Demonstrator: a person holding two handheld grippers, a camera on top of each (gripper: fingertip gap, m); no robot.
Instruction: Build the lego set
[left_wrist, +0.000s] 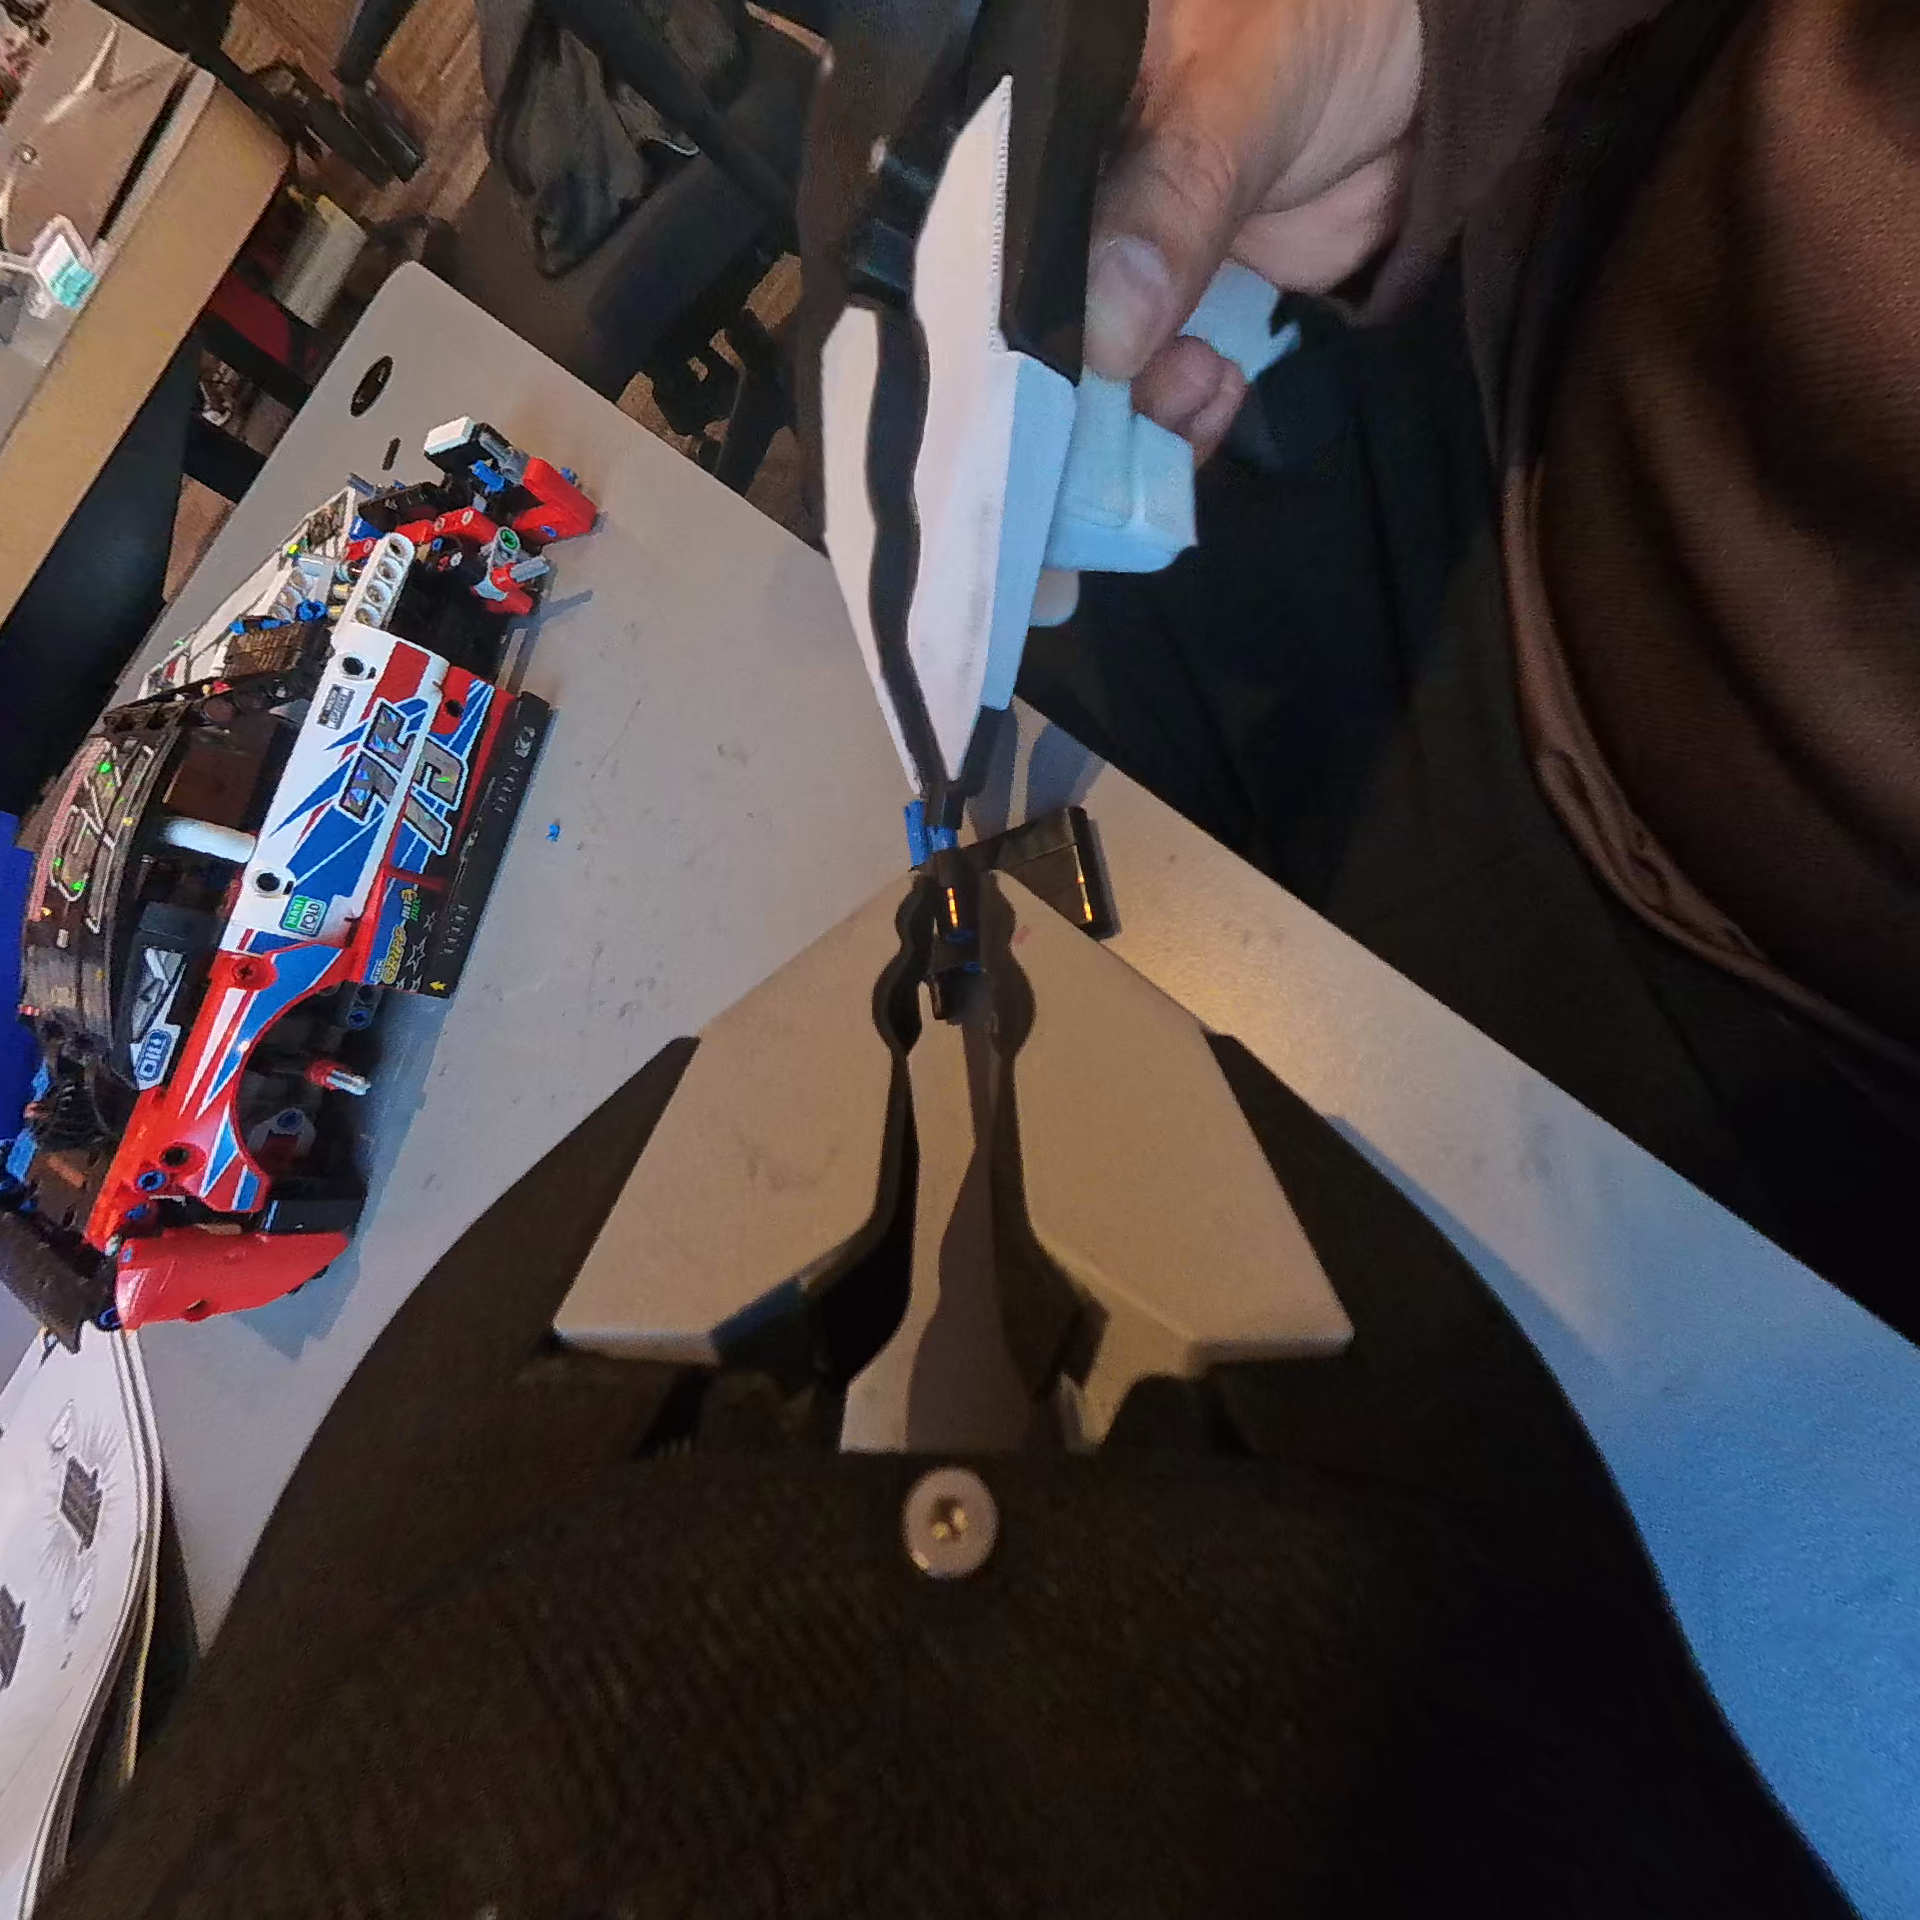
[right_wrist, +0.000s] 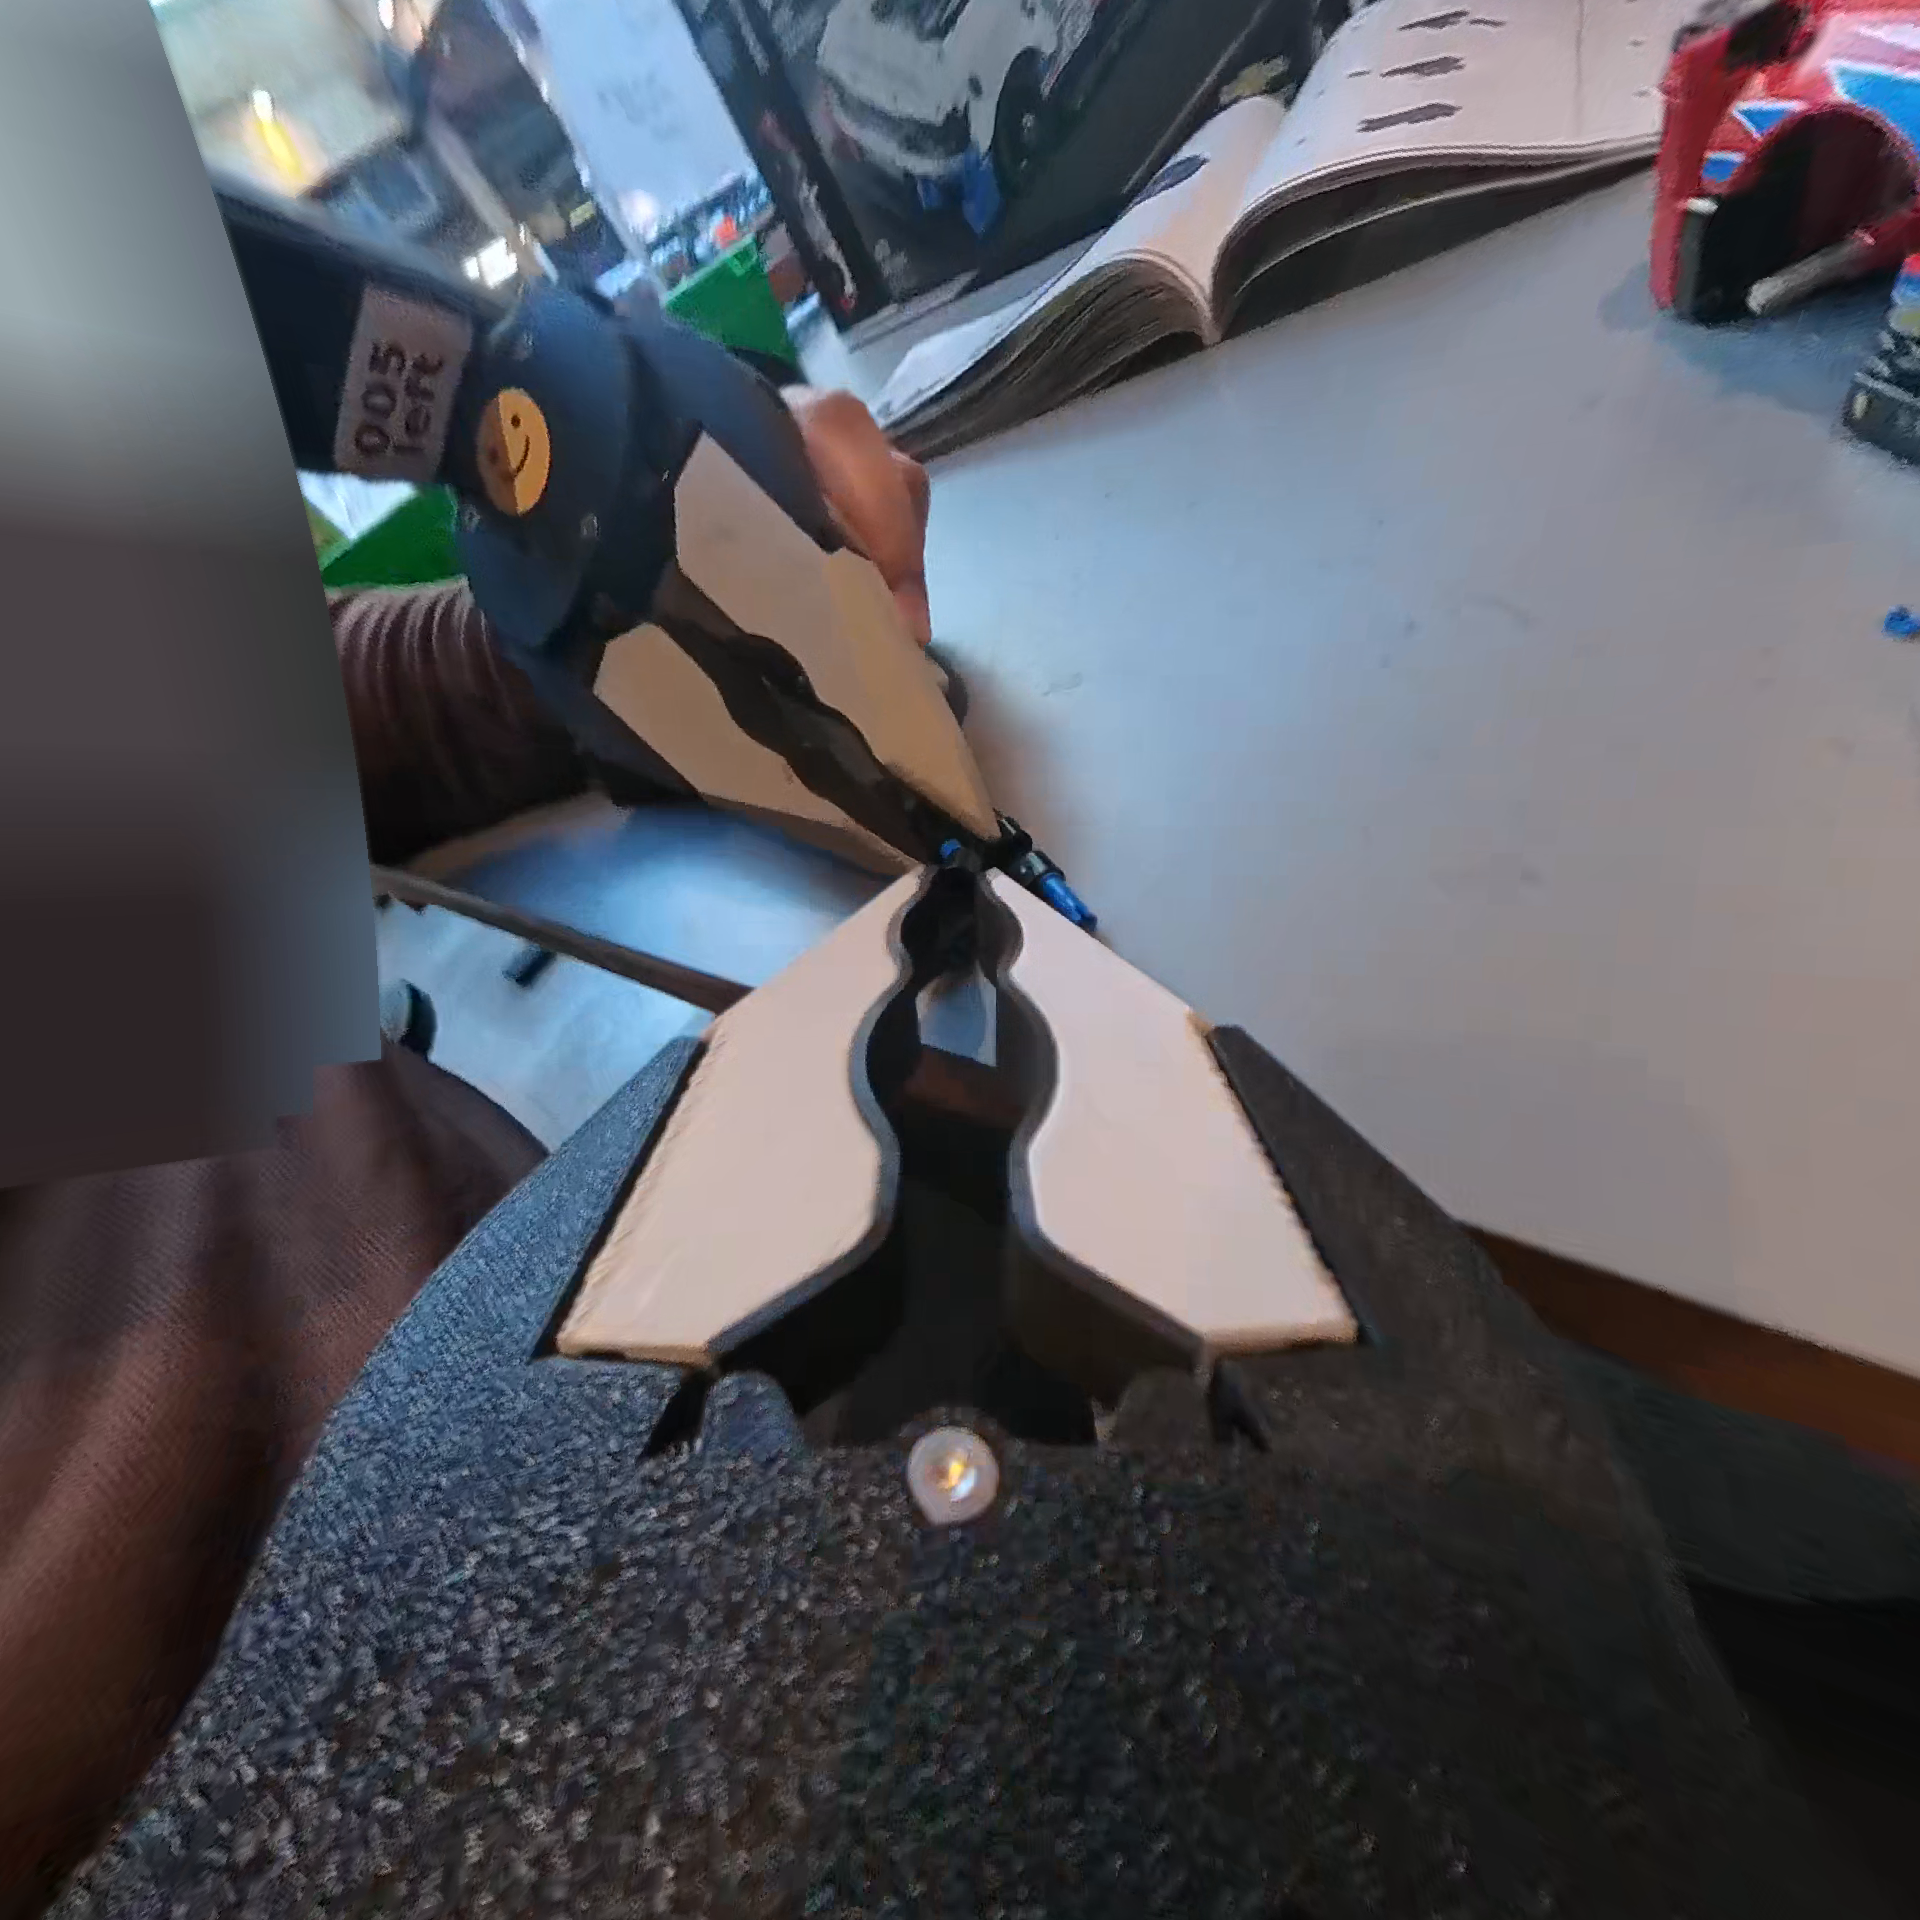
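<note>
Joining a small sub-assembly in mid-air looks to be our present step: both grippers meet tip to tip above the near edge of the grey table (left_wrist: 665, 727), well apart from the red, white and blue lego car (left_wrist: 281, 894) that lies on its side farther in. Our left gripper (left_wrist: 951, 935) has its jaws drawn almost together, pinching a small black piece (left_wrist: 954, 914) with blue pins; a wider black panel (left_wrist: 1049, 868) juts out beside it, apparently part of the same cluster, though we cannot tell for sure. Our right gripper (right_wrist: 961, 894), seen in its own view, is likewise clenched near its tips on a dark piece, and from the left view it (left_wrist: 940, 774) comes down from above with a blue pin (left_wrist: 916, 831) right at its tips. In the right view another blue pin (right_wrist: 1060, 894) pokes out past the joint. Whether the two parts are already seated we cannot tell. We judge the next move needs a straight, aligned push of pin into hole, with both grips firm, then a check against the open instruction book (right_wrist: 1299, 197) before carrying the piece to the car.
</note>
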